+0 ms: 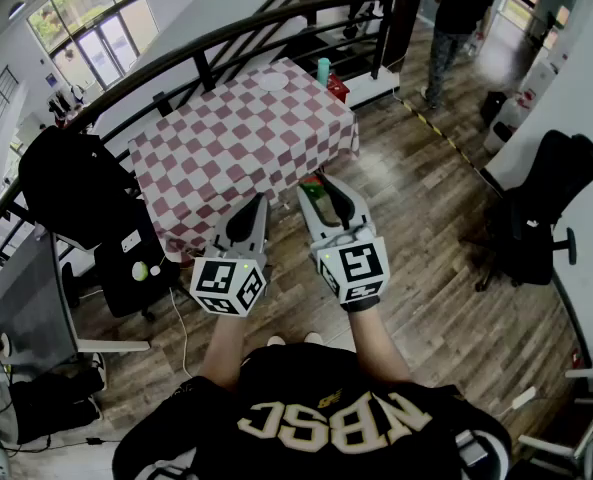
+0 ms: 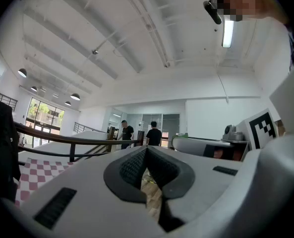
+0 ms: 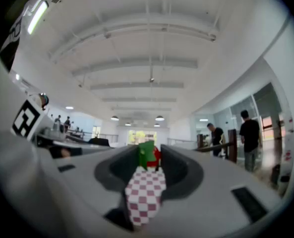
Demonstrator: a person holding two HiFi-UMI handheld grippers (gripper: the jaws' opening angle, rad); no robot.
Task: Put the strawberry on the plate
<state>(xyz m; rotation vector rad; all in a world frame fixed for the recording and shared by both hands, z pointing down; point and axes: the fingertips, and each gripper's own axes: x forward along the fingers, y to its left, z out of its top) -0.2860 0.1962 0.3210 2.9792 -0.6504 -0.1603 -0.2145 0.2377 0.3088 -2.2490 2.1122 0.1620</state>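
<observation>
Open office mezzanine, black railing (image 1: 204, 68), office chair (image 1: 546, 208), wood floor (image 1: 426, 268)

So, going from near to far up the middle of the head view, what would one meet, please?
Right tongs gripping the strawberry → checkered table → white plate near its far end → dark railing.

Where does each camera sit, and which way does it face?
Head view: on the person's head, facing steeply down at the checkered table; shows both forearms, left claw, right claw.
Left gripper view: on the left claw, looking along its closed jaws toward a railing.
Right gripper view: on the right claw, looking along jaws gripping the strawberry.
Shared: the table appears in all three.
</observation>
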